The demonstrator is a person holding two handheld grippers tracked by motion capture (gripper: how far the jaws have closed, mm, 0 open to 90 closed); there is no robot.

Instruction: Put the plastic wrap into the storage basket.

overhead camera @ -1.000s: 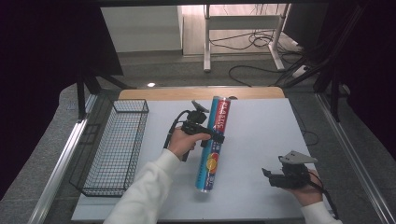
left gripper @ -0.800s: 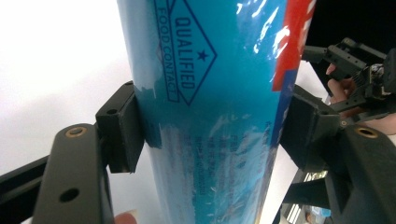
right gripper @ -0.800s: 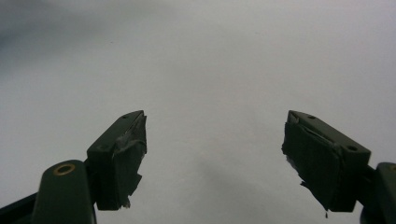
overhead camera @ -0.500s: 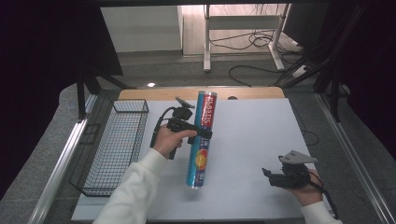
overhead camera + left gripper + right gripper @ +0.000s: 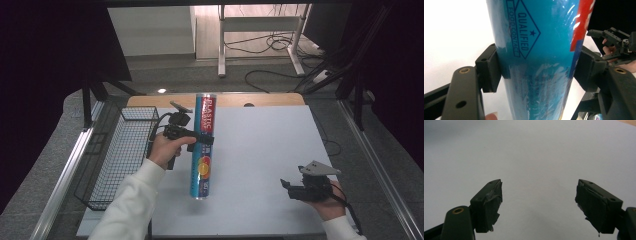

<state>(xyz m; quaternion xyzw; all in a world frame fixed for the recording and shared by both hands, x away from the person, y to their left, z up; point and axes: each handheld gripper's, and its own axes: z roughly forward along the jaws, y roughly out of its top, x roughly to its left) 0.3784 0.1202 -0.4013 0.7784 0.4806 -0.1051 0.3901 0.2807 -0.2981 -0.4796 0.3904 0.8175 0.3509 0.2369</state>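
Note:
A long blue roll of plastic wrap with red lettering hangs above the white table top, left of centre. My left gripper is shut on its middle, and in the left gripper view both black pads press the sides of the blue roll. Near the front right of the table my right gripper stands open over bare white surface. Between the pads of the right gripper in its own view there is nothing. The other hand's gripper appears far off at the right of the left gripper view.
A black wire basket stands along the table's left side, close to the roll. The white table top has a wooden strip at its far edge. Beyond the table are a desk frame and cables on the floor.
My left gripper has carried the roll leftward toward the wire basket and slightly up. The right gripper has stayed in place.

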